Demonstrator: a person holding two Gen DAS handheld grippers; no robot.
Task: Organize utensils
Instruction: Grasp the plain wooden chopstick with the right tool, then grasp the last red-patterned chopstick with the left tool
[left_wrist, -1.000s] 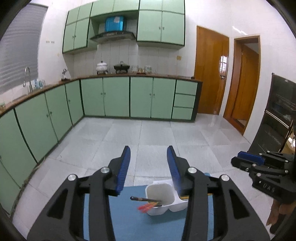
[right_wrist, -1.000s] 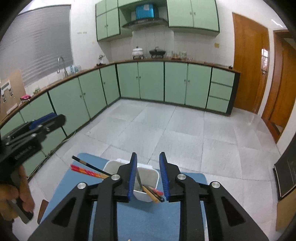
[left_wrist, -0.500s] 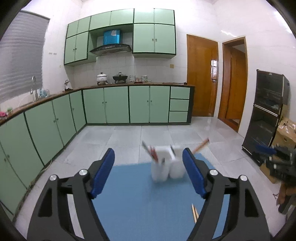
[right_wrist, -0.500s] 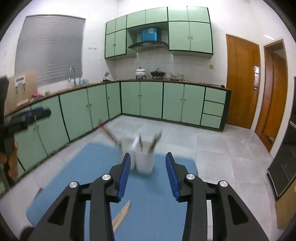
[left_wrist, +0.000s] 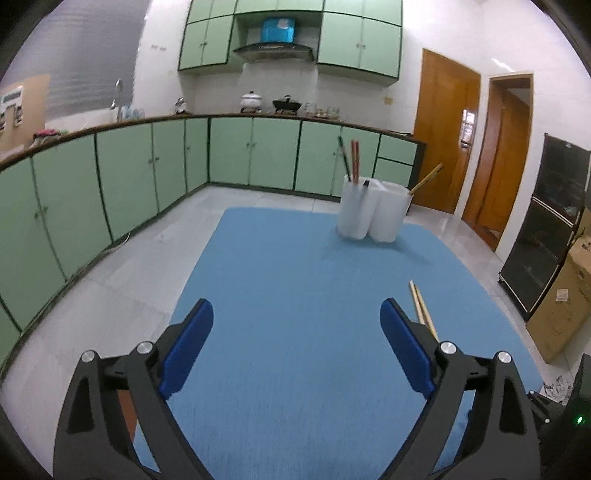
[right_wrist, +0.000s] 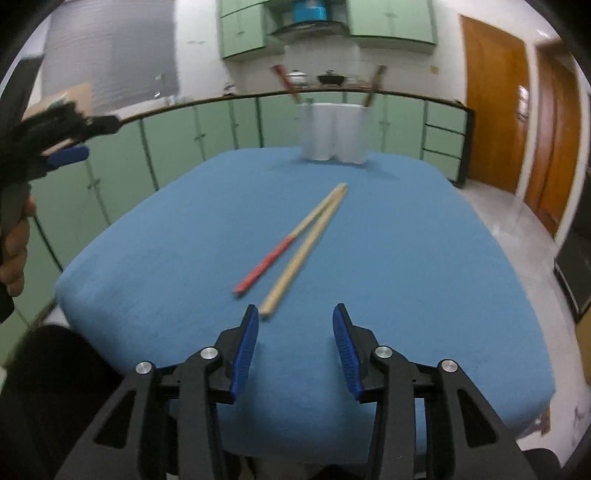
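Two loose chopsticks (right_wrist: 300, 246) lay side by side on the blue table mat (right_wrist: 406, 258), their long axis running from just ahead of the right gripper (right_wrist: 291, 332) away toward the white utensil holder (right_wrist: 334, 133) at the mat's far edge. The right gripper, nearer of the two, pointed down at them, jaws partly apart, opening, nothing between them. The left gripper (left_wrist: 297, 332) hung beside the pair, spreading wide, empty.
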